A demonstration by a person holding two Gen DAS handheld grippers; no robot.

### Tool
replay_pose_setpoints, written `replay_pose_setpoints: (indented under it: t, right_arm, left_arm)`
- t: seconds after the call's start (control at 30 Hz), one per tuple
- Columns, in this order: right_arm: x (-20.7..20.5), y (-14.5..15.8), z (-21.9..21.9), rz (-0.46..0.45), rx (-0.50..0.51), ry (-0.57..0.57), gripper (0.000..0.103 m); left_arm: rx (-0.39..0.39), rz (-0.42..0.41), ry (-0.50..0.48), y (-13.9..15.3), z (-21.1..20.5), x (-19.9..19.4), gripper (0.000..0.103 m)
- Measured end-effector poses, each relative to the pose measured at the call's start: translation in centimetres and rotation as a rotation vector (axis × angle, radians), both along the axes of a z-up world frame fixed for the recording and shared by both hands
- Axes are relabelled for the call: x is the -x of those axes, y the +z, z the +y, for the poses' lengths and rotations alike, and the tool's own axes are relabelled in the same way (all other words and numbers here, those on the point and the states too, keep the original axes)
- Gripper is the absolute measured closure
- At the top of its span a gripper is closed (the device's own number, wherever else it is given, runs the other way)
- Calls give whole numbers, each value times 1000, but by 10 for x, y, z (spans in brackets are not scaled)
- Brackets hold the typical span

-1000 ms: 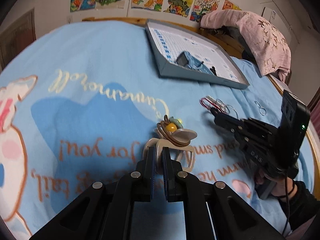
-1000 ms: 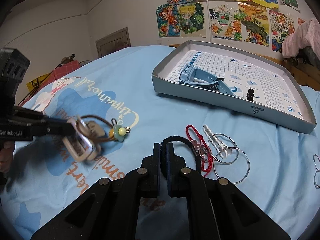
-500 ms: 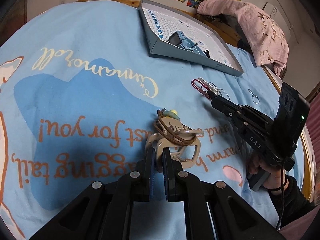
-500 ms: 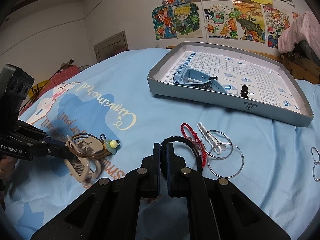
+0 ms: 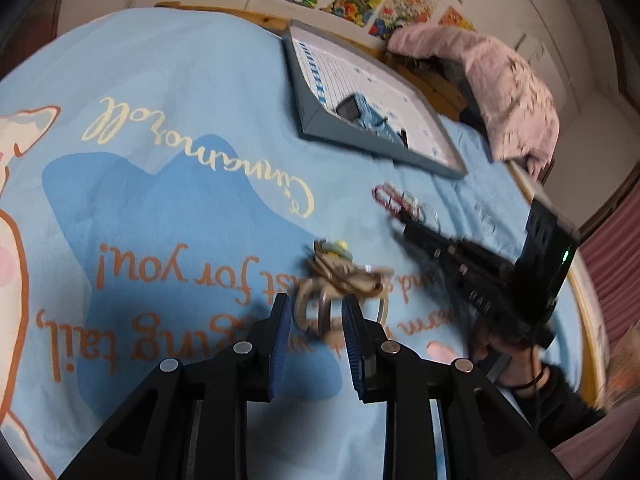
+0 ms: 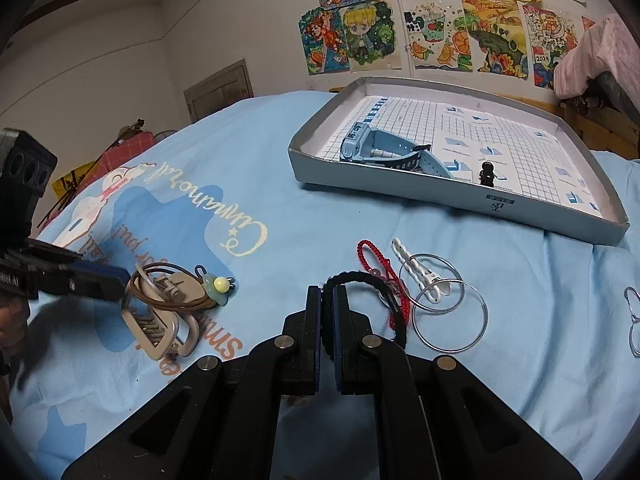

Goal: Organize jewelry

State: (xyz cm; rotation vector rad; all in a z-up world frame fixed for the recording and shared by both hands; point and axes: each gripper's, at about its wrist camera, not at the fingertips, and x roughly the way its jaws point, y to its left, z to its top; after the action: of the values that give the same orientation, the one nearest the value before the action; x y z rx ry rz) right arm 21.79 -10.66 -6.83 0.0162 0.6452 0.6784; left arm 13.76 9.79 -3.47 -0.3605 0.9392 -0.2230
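left gripper [image 5: 314, 320]: jaws have just been opening, now parted; beige hair claw sits between the pads, pads look off it
right gripper [image 6: 329, 308]: jaws closed, clamped on the black hair tie at its near-left arc
beige hair claw [image 6: 160, 326]: flat open-frame clip, rounded-rectangle loops, metal spring bars inside; lies on the blue bedsheet [image 6: 280, 216], right at the left gripper's tips in the right wrist view
brown cord [image 6: 172, 284]: thin brown loops coiled over the claw's top, tangled with it
charm [image 6: 219, 286]: pale green flower shape with a yellow bead, small hook; just beyond the claw, past the left fingertips
black hair tie [image 6: 368, 284]: braided black loop, curves from the right jaws off to their right
red cord bracelet [image 6: 380, 276]: woven red string, just ahead-right of the right fingertips, touching the hair tie
white clip [image 6: 416, 272]: white toothed alligator clip, right of the red cord, lying across the hoops
silver hoops [image 6: 452, 316]: two thin metal rings overlapping, right of the right fingers
grey tray [image 6: 400, 194]: shallow box, grid-printed floor, well ahead of the right fingers
blue watch [image 6: 384, 150]: light blue strap and case, in the tray's near-left part
small black piece [image 6: 487, 172]: in the tray by the near wall, too small to tell what
wire item [image 6: 632, 320]: far right edge, silver, partly cut off
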Motion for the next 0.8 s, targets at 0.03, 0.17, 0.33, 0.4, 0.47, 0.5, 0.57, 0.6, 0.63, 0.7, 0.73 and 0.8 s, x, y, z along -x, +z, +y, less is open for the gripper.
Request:
replay_pose_setpoints:
  t: [0.03,0.17,0.33,0.4,0.47,0.5,0.57,0.6,0.63,0.7,0.73,0.8]
  right_arm:
    - [0,0,1,3,3,3,98]
    - [-2,-1,7,8,13,18,98]
    - [-1,-3,7,10,14,22,98]
    - [-1,-3,7,11,13,23,98]
    - [-2,-3,7,13,12,25,98]
    - [-2,-4,7,14,12,26,98]
    - [-3,-4,8,19,15,31,98]
    - [-3,-5,9,21,17,35,98]
    - [-3,-5,10,23,17,40,98]
    - [-2,-3,10,17,15,47,98]
    - [-2,-1,10,10,11,50,98]
    - [0,1,11,0,6,53,98]
  left_arm:
    - [27,-2,4,0,3,-5,79]
    - [84,24,6,-8,7,-29,78]
    - [140,98,4,-26,7,-54,78]
    - [152,123,0,-32,6,-60,79]
    - [140,138,-8,-36,2,-63,79]
    - [140,140,-10,-36,1,-64,79]
    - [134,149,-18,-38,-2,-65,94]
    - [124,160,-22,-40,-3,-66,98]
    - [115,167,-23,-42,-4,-66,99]
    - [114,159,-21,-43,-6,-66,100]
    - [119,147,-20,-41,-6,-66,100]
    - [130,117,-17,-37,-4,-65,100]
